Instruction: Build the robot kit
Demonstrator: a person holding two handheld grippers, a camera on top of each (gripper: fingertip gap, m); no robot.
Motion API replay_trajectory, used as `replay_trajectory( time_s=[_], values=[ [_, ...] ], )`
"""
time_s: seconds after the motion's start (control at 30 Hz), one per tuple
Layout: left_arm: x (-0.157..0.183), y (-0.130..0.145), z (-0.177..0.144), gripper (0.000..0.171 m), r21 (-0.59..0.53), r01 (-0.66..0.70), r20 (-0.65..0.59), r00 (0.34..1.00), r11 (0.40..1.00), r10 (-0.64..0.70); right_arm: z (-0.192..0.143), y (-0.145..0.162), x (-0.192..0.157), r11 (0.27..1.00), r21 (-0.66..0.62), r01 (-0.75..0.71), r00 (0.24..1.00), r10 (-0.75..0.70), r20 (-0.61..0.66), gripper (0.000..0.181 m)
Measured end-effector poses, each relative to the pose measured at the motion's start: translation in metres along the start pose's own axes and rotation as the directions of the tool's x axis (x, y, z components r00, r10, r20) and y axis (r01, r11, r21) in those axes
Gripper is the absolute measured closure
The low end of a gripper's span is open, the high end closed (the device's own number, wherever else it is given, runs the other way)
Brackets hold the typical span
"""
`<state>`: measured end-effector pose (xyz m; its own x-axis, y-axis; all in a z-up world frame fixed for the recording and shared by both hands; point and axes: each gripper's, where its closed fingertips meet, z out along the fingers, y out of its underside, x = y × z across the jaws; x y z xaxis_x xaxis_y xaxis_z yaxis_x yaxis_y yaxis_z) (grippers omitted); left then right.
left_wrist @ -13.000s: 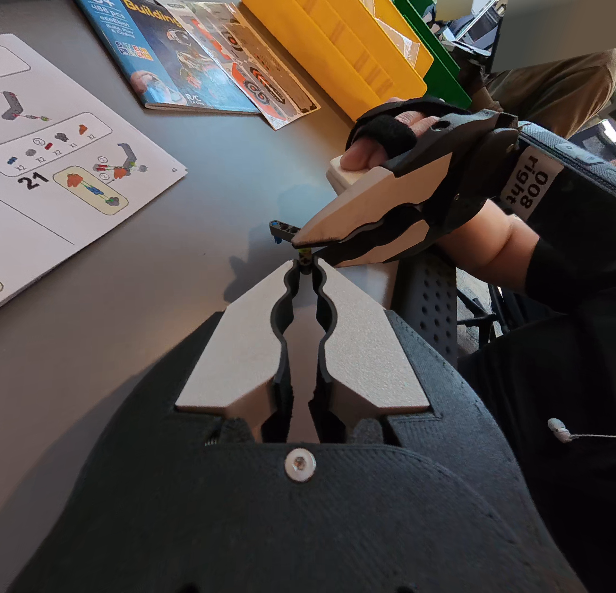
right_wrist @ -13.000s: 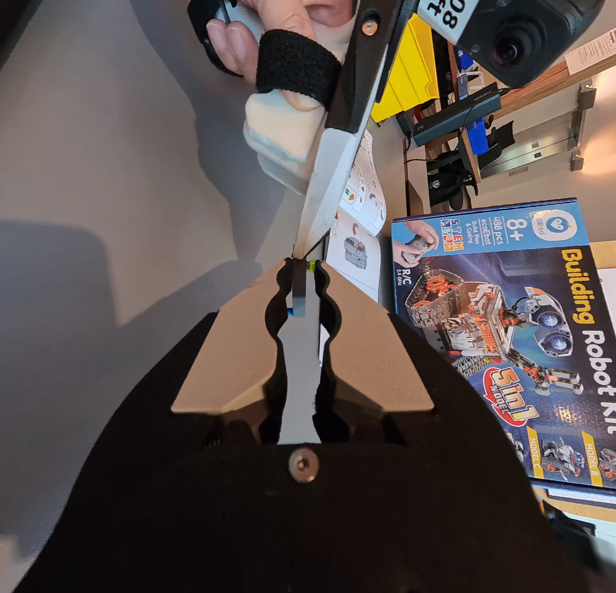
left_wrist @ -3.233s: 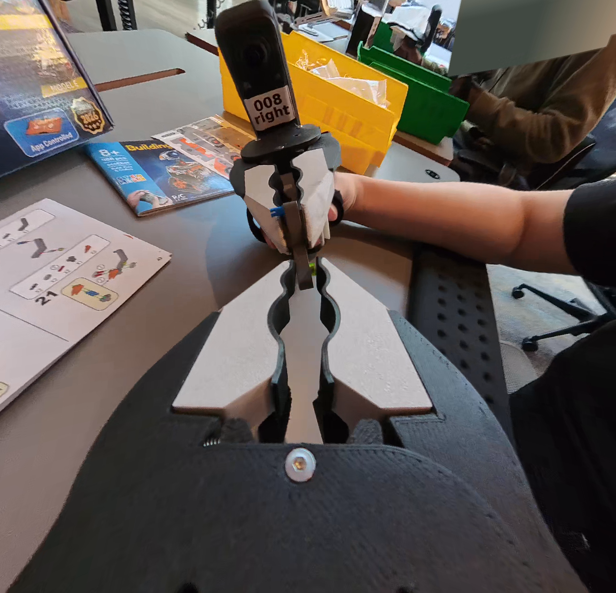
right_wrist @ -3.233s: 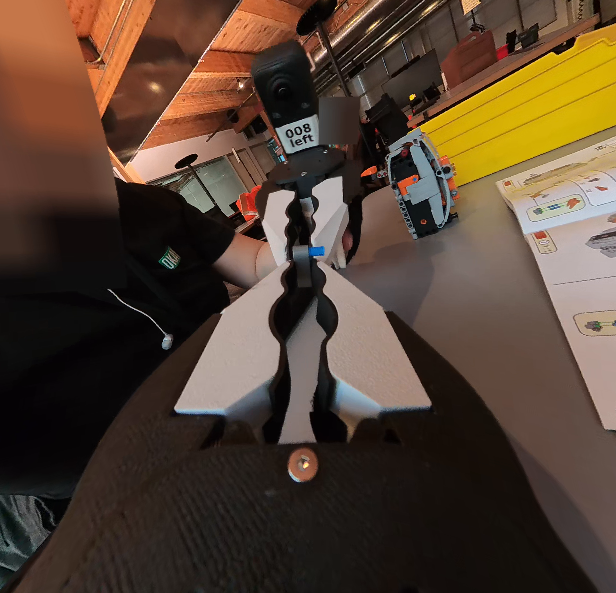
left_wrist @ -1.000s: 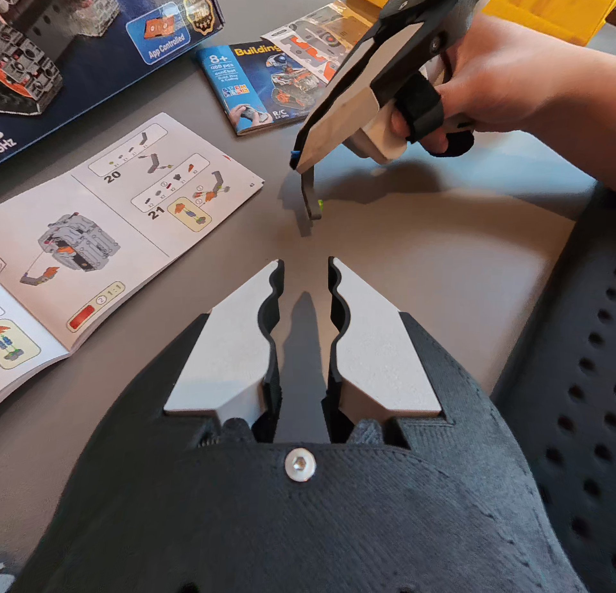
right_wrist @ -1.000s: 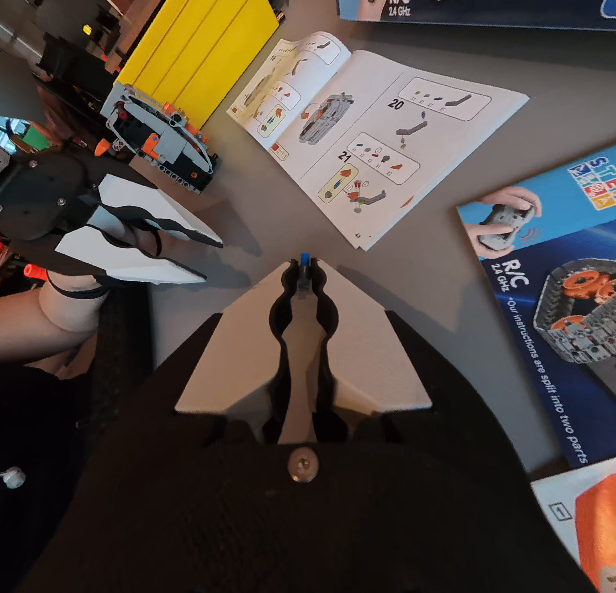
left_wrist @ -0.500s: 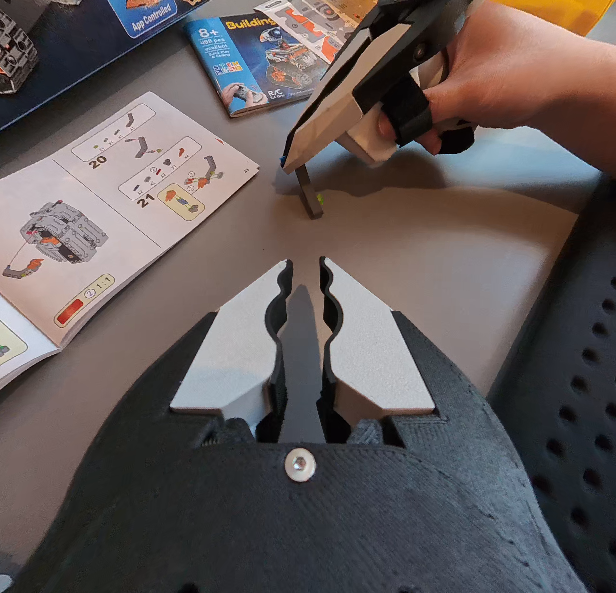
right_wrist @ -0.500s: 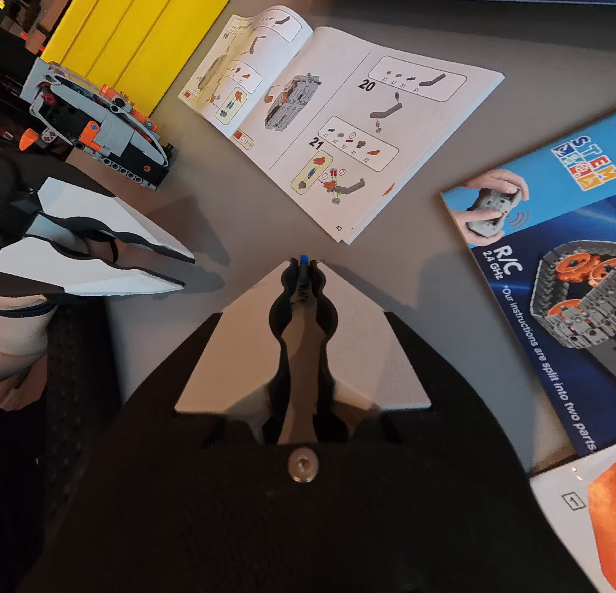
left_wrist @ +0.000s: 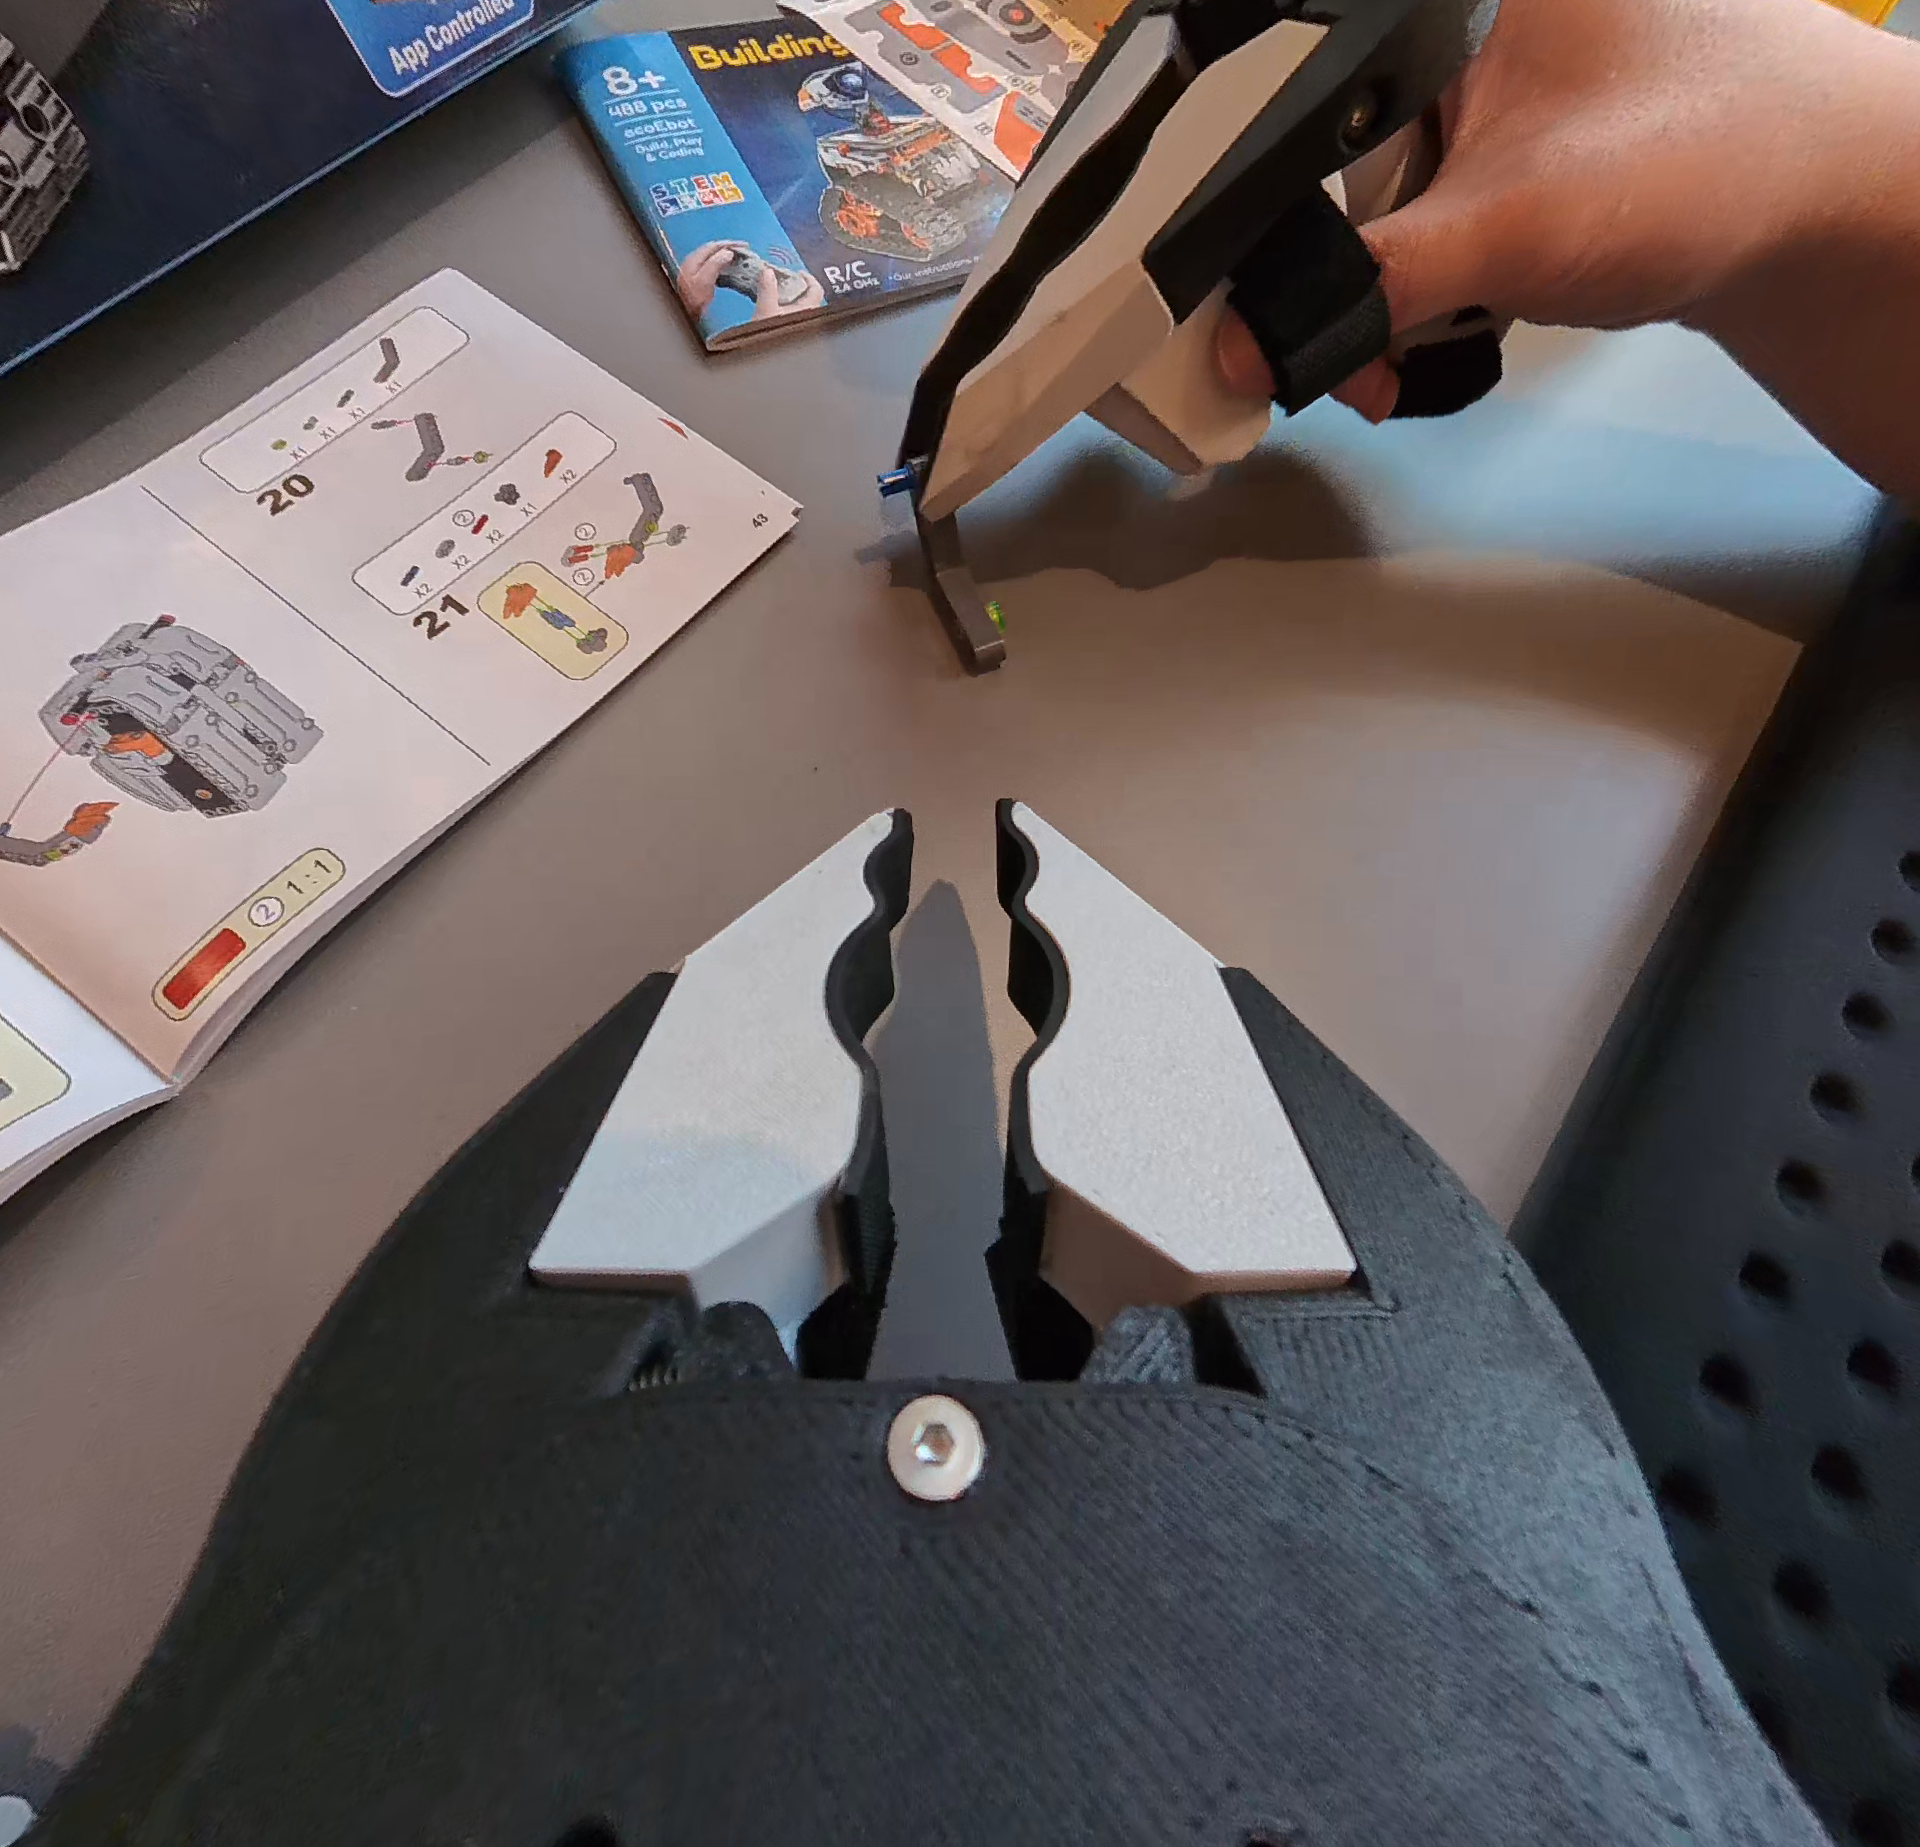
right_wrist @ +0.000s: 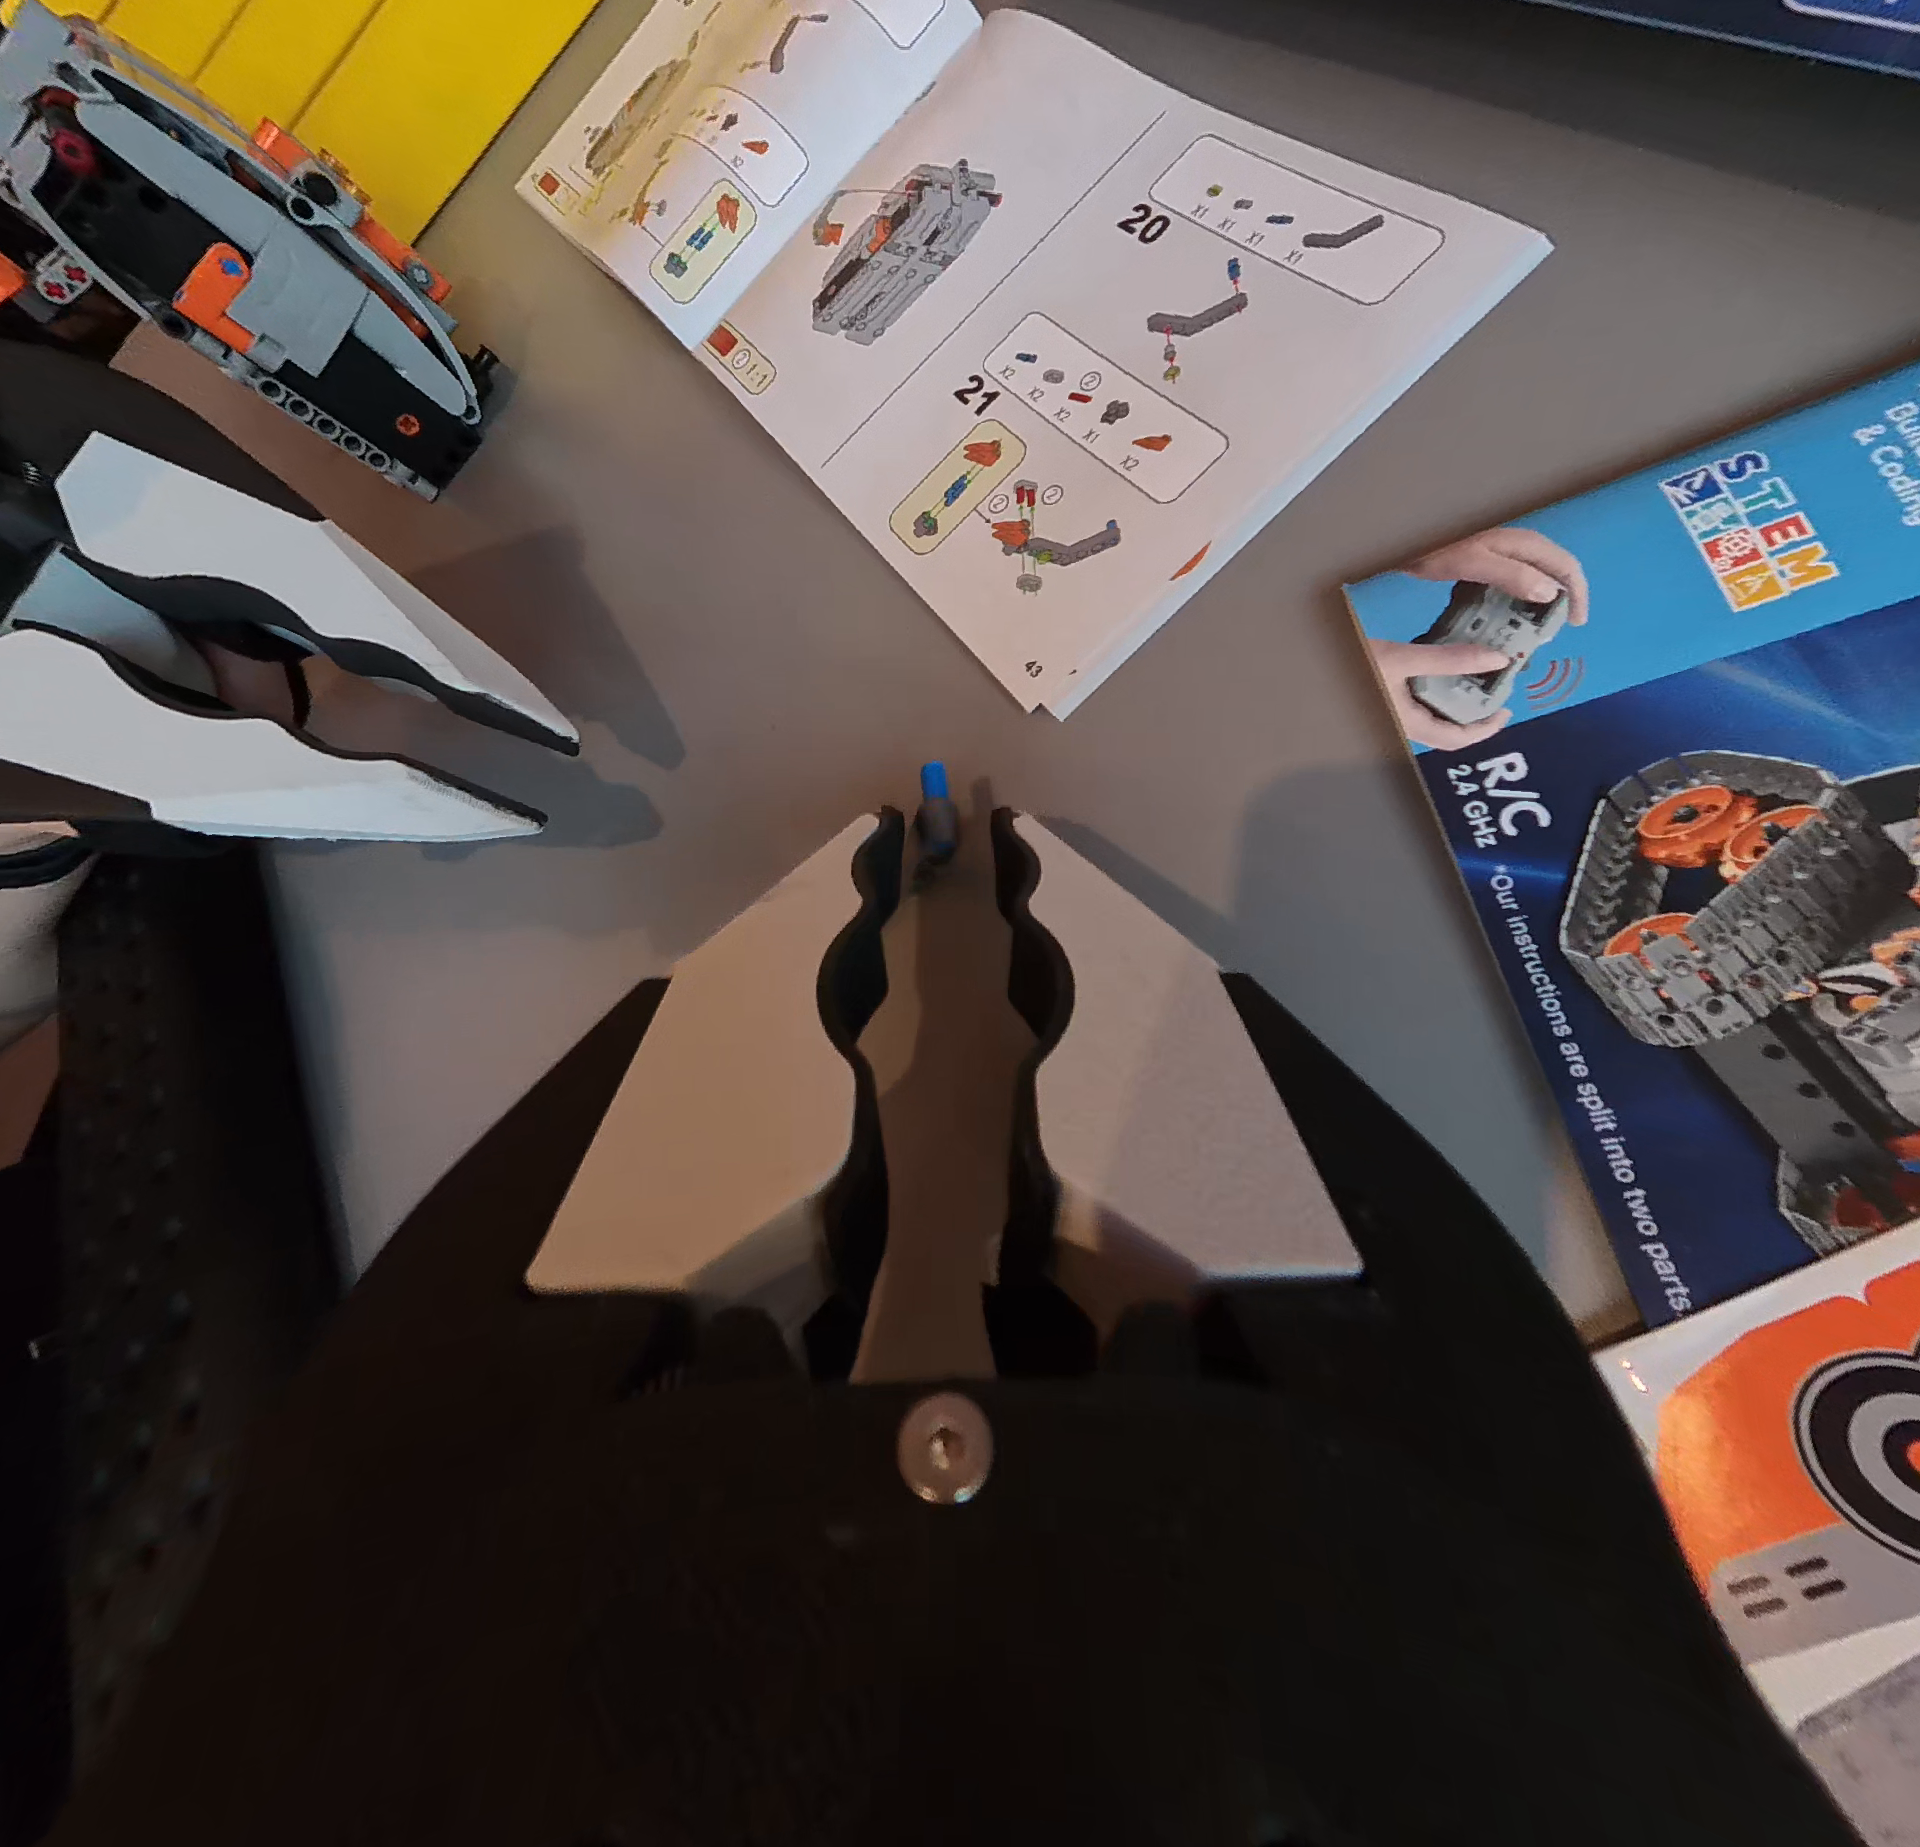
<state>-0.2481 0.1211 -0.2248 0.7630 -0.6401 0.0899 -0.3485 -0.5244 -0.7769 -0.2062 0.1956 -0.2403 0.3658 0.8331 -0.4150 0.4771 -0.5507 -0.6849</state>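
Our left gripper [left_wrist: 951, 821] hovers over the grey desk [left_wrist: 1299, 810] with its jaws slightly parted and nothing between them. Our right gripper [right_wrist: 940, 821] points down at the desk, jaws parted around the bent dark grey plastic beam [left_wrist: 961, 592] with a blue pin at its top; whether they touch it we cannot tell. The beam's lower end rests on the desk, just beside the open white instruction booklet [left_wrist: 343, 634].

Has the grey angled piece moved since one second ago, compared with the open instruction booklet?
Yes. The grey angled piece, between the right gripper's tips, has come down: its lower end now touches the table, beside the open instruction booklet.
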Motion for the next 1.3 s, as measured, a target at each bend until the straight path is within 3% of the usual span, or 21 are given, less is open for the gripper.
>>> replay_trajectory(
  time_s=[0.1, 0.33, 0.53, 0.73, 0.9, 1.0, 1.13, 1.23, 1.3],
  values=[
    [0.0, 0.0, 0.0, 0.157, -0.001, 0.0, 0.0, 1.0, 1.0, 0.0, -0.001, 0.002, -0.002, 1.0, -0.016, 0.0, 1.0, 0.0, 0.012, 0.173],
    [0.0, 0.001, 0.001, 0.158, -0.007, -0.003, 0.0, 1.0, 1.0, 0.003, 0.0, 0.003, -0.005, 0.999, -0.027, -0.032, 0.999, 0.031, -0.008, 0.173],
    [-0.002, 0.0, 0.0, 0.152, 0.0, 0.008, 0.009, 1.0, 1.0, -0.008, -0.001, 0.005, -0.003, 0.997, -0.049, 0.06, 0.997, -0.063, -0.052, 0.159],
    [-0.003, -0.015, -0.01, 0.147, 0.089, 0.024, 0.005, 1.0, 0.996, -0.025, -0.017, -0.021, -0.007, 0.973, 0.085, 0.214, 0.974, -0.205, -0.095, 0.139],
    [-0.002, -0.045, -0.032, 0.146, 0.259, -0.027, 0.036, 0.999, 0.966, 0.018, -0.048, -0.064, -0.008, 0.862, 0.346, 0.371, 0.925, -0.308, -0.224, 0.134],
    [0.003, -0.07, -0.059, 0.145, 0.397, -0.073, 0.058, 0.997, 0.915, 0.054, -0.062, -0.076, -0.007, 0.802, 0.439, 0.405, 0.911, -0.311, -0.272, 0.116],
    [-0.004, -0.095, -0.124, 0.129, 0.52, -0.14, 0.173, 0.983, 0.843, 0.056, -0.071, -0.081, 0.001, 0.763, 0.478, 0.434, 0.894, -0.299, -0.334, 0.11],
    [-0.033, -0.086, -0.196, 0.115, 0.536, -0.201, 0.358, 0.934, 0.82, -0.006, -0.077, -0.083, 0.005, 0.749, 0.502, 0.433, 0.894, -0.283, -0.349, 0.111],
    [-0.07, -0.062, -0.248, 0.108, 0.47, -0.205, 0.489, 0.87, 0.859, -0.06, -0.082, -0.085, 0.006, 0.737, 0.525, 0.425, 0.897, -0.264, -0.356, 0.111]
  ],
)
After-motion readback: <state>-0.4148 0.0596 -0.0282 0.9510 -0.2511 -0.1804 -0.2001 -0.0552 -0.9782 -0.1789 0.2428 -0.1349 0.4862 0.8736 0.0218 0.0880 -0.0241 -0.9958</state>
